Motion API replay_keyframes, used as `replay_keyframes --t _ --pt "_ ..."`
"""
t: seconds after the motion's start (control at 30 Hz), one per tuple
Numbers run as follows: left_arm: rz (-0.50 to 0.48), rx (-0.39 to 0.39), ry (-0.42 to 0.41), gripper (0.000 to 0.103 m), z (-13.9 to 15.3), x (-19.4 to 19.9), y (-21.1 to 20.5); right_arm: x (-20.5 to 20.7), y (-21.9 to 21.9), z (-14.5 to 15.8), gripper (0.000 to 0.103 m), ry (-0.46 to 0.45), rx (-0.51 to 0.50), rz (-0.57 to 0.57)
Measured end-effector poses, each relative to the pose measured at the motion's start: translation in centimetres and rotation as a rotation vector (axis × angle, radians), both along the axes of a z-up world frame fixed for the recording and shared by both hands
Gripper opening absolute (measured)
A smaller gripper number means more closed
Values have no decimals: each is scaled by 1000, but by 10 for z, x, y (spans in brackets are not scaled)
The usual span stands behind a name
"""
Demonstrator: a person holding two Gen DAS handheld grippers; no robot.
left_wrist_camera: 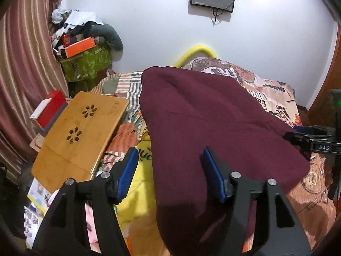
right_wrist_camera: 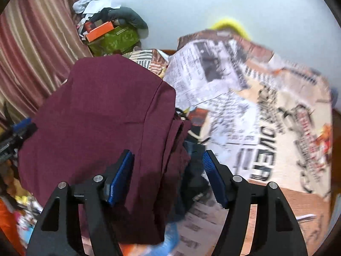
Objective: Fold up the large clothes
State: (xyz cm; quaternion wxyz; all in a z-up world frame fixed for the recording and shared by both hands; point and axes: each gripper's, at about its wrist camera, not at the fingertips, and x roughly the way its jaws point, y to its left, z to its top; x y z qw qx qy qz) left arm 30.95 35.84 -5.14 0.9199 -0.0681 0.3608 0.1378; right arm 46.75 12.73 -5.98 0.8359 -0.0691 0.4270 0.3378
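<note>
Right wrist view is motion-blurred: print on the bedcover [right_wrist_camera: 266, 106] smears, and dark items beside the maroon garment [right_wrist_camera: 102, 115] cannot be identified. Garment's near edge runs out of frame below in both views. Right gripper [right_wrist_camera: 168, 177] angled down over the garment's folded right edge; jaws apart, pads clear of cloth, nothing gripped. Left gripper [left_wrist_camera: 170, 175] angled down over the garment's left edge; jaws likewise apart, cloth lying between the pads but unpinched. Garment lies spread on the bed. Wooden lap tray [left_wrist_camera: 78, 134] sits left of it. Green box [left_wrist_camera: 87, 64] in the corner is heaped with clothes and an orange box [left_wrist_camera: 80, 47].
</note>
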Motion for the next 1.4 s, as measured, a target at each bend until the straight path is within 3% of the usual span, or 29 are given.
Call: replay_keyframes --t 0.13,0.27,0.4,0.53,0.67,0.9,1.0,1.17,1.23,1.33,1.4 --pt "18 8 -22 62 14 -22 -13 -24 -13 19 65 -99 -29 4" --pt "32 26 -101 62 46 -50 -32 -50 -27 44 65 -200 -4 3" --pt "15 63 -207 62 86 -82 -59 -85 -52 85 65 -299 101 -4" --pt "-15 149 -346 62 130 -125 -102 -118 -78 123 65 -378 235 -19" --pt "-33 226 -466 62 155 -169 -144 -157 -104 148 65 -441 362 -18" --pt "-42 277 -607 62 162 -233 -198 -233 -141 164 65 -571 489 -10" --pt "-23 297 -660 62 157 -258 -218 -258 -149 161 65 -620 498 -28" --pt "5 258 -709 64 149 -285 -226 -282 -152 148 65 -646 480 -61" --pt "23 250 -720 67 145 -294 -228 -285 -150 146 65 -656 463 -83" --pt "58 251 -723 80 138 -305 -234 -288 -150 144 80 -655 452 -105" --pt "85 263 -718 97 134 -310 -233 -289 -149 144 86 -656 454 -111"
